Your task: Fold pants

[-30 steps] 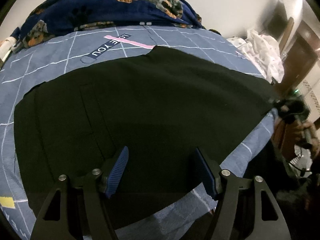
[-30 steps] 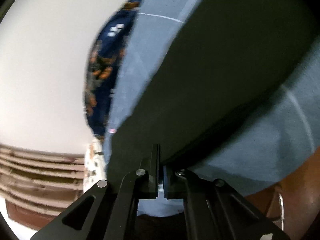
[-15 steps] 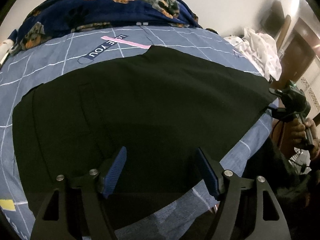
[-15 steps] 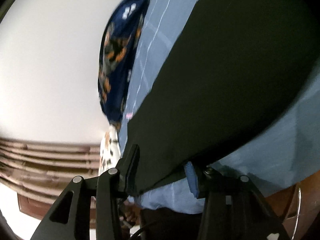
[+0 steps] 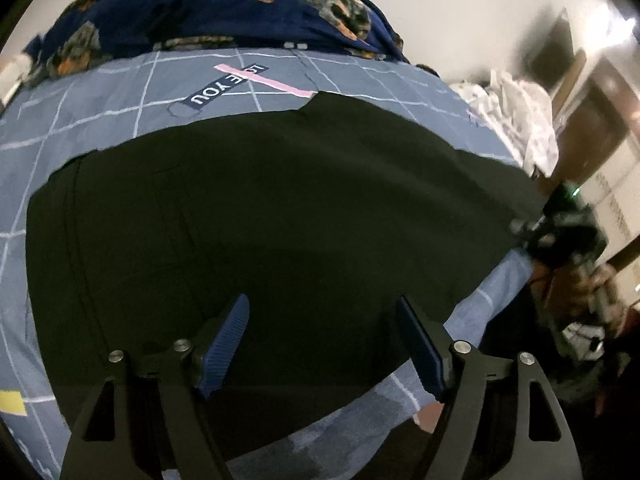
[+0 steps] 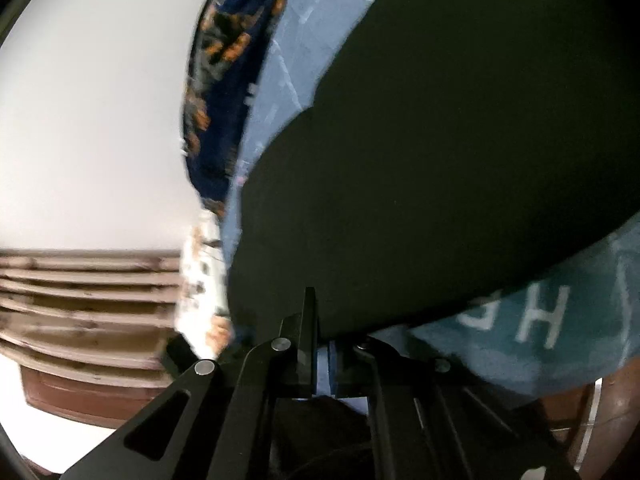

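Observation:
Black pants (image 5: 280, 216) lie spread flat across a blue grid-pattern bed sheet (image 5: 100, 100). My left gripper (image 5: 322, 340) is open, its blue pads (image 5: 226, 340) hovering over the near edge of the pants. My right gripper (image 6: 322, 344) is shut on the edge of the pants (image 6: 460, 140) at the bed's corner. The right gripper also shows in the left wrist view (image 5: 568, 228) at the far right end of the pants, held by a hand.
A dark blue dog-print blanket (image 5: 208, 4) is bunched at the head of the bed. White patterned cloth (image 5: 520, 108) lies at the far right. The bed edge (image 5: 360, 432) runs below the left gripper. A slatted wooden panel (image 6: 88, 292) stands beside the bed.
My right gripper opened half a second ago and has now shut again on the pants' edge. The left gripper stayed open and has barely moved.

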Tool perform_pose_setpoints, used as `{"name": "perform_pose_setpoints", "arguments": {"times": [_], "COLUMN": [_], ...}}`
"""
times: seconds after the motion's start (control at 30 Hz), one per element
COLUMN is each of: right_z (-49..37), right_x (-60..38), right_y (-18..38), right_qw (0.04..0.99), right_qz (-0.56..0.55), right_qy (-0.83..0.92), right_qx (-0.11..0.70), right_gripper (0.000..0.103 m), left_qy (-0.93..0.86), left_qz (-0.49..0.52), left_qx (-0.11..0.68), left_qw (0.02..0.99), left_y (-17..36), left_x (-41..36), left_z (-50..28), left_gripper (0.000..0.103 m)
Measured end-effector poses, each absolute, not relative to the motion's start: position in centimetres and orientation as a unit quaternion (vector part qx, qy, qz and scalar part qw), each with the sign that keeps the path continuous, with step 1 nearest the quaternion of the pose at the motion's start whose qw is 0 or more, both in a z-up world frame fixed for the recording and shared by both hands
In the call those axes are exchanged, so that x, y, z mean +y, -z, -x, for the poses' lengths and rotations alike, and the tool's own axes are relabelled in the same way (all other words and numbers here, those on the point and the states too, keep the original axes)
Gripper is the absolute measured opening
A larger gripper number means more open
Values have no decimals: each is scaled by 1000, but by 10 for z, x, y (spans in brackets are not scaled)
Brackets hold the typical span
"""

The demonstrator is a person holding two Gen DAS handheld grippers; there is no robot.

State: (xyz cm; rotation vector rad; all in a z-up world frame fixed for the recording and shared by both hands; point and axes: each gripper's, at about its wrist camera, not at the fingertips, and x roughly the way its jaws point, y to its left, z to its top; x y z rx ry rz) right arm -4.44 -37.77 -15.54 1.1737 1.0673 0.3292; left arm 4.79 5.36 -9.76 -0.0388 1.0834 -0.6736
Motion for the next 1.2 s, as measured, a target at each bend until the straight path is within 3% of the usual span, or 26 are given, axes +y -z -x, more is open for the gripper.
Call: {"name": "perform_pose_setpoints", "arguments": {"times": [0.13,0.33,0.4,0.57,0.7,0.9,1.13,1.2], "right_z": [44,51,57,50,-6,-109,-165,-177], "right_x": [-381,-383,-381,-347,-299,-213,-170,-173], "right_y": [170,166,151,69,25,54,103,111], "right_qw": [671,650,656,725,781,769,771,776], "right_qz": [-547,-550,-521,-387,-261,-183,-102,-115], "right_qy": [-144,-153,-166,-258,-287,-325,-280,-263], "right_qx": [479,502,520,507,490,519,563,562], "right_gripper": [3,13,25,25,25,19,15,2], "left_qy": [313,309,307,302,298,294,295,297], "left_qz": [3,-23,-19,-9,-30,-24,8,10], "left_qx": [502,500,502,504,500,506,511,509], "left_qw": [806,809,808,809,812,811,808,808], "left_y": [98,98,97,97,98,97,97,97], "left_x": [51,46,47,47,43,48,54,54], "left_z": [-45,-41,-42,-44,-41,-41,-45,-44], "left_gripper": [76,76,76,76,77,77,77,78]}}
